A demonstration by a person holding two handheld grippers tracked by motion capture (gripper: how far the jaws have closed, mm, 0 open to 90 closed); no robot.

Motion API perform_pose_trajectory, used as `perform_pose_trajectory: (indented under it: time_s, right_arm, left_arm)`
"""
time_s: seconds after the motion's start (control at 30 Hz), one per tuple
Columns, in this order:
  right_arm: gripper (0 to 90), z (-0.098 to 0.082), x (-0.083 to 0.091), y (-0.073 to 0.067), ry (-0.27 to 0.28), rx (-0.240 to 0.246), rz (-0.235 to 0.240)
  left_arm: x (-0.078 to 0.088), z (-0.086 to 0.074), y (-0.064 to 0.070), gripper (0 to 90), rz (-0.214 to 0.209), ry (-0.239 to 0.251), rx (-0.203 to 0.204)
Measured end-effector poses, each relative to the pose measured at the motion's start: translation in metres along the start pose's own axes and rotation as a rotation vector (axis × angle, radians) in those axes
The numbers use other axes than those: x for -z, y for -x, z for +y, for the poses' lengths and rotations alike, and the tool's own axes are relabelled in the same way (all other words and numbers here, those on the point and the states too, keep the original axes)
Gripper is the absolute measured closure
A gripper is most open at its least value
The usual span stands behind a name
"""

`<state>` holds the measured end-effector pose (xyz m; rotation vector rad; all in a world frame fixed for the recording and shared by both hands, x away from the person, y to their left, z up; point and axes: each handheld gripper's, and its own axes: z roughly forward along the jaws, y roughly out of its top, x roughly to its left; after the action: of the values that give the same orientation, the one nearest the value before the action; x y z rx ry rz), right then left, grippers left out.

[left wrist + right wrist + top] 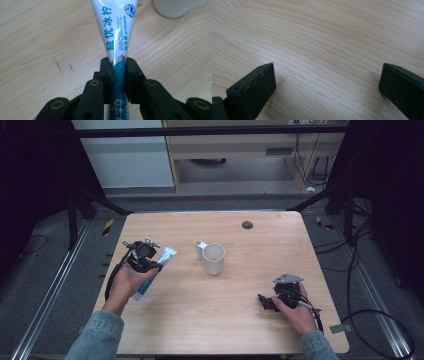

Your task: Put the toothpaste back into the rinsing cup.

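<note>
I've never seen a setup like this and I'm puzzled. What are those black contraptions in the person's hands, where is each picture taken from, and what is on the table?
A person sits at a wooden table holding a hand-operated pair of tongs in each hand. The high view looks down from above. The other two pictures come from small cameras riding on each pair of tongs, looking along the black jaws.

The left tongs are shut on a toothpaste tube, white and teal with "PROBIOTIC" printed on it. The right tongs are open with bare wood between the jaws, resting near the table's front right.

In the middle stands a white mug, with a small white object beside it.
</note>
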<state>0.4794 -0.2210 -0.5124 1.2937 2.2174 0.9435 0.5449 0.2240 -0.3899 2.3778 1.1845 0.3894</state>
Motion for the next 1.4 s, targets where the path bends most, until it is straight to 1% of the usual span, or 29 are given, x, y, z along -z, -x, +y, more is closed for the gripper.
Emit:
perform_pose_trajectory:
  time_s: [0.1, 0.23, 0.33, 0.37, 0.4, 0.5, 0.53, 0.6, 0.7, 0.77, 0.8, 0.9, 1.1, 1.33, 1.4]
  right_arm:
    - [1.1, 0.000, 0.000, 0.000, 0.000, 0.000, 0.000]
    - [1.1, 0.000, 0.000, 0.000, 0.000, 0.000, 0.000]
    - [1.0, 0.000, 0.000, 0.000, 0.000, 0.000, 0.001]
    - [1.1, 0.000, 0.000, 0.000, 0.000, 0.000, 0.000]
    - [1.1, 0.000, 0.000, 0.000, 0.000, -0.001, 0.001]
    - [1.1, 0.000, 0.000, 0.000, 0.000, 0.000, 0.000]
    - [1.1, 0.000, 0.000, 0.000, 0.000, 0.000, 0.000]
    - [1.0, 0.000, 0.000, 0.000, 0.000, 0.000, 0.001]
    - [1.1, 0.000, 0.000, 0.000, 0.000, 0.000, 0.000]
    - [1.1, 0.000, 0.000, 0.000, 0.000, 0.000, 0.000]
    - [1.0, 0.000, 0.000, 0.000, 0.000, 0.000, 0.001]
    - [1.1, 0.000, 0.000, 0.000, 0.000, 0.000, 0.000]
    - [1.1, 0.000, 0.000, 0.000, 0.000, 0.000, 0.000]
    - [1.0, 0.000, 0.000, 0.000, -0.001, -0.003, 0.001]
    - [1.0, 0.000, 0.000, 0.000, 0.000, -0.001, 0.000]
  left_arm:
    - [0.000, 0.007, 0.008, 77.7, -0.009, 0.015, -0.006]
    - [0.003, 0.016, 0.019, 77.7, -0.003, 0.040, -0.026]
    - [0.005, 0.022, 0.026, 77.6, -0.005, 0.062, -0.030]
    - [0.005, 0.022, 0.026, 77.6, -0.005, 0.062, -0.030]
    - [0.006, 0.026, 0.029, 77.6, -0.008, 0.076, -0.032]
    - [0.007, 0.031, 0.034, 77.6, -0.011, 0.089, -0.036]
    - [0.007, 0.033, 0.035, 77.6, -0.011, 0.096, -0.031]
    - [0.007, 0.035, 0.036, 77.6, -0.007, 0.096, -0.037]
    - [0.010, 0.040, 0.039, 77.7, 0.000, 0.112, -0.036]
    - [0.011, 0.043, 0.041, 77.7, -0.002, 0.110, -0.042]
    - [0.012, 0.045, 0.043, 77.6, 0.000, 0.113, -0.049]
    - [0.014, 0.048, 0.046, 77.7, -0.006, 0.127, -0.051]
    - [0.015, 0.053, 0.049, 77.6, -0.005, 0.154, -0.041]
    - [0.021, 0.069, 0.053, 77.6, -0.015, 0.220, -0.037]
    - [0.025, 0.073, 0.054, 77.7, -0.009, 0.236, -0.039]
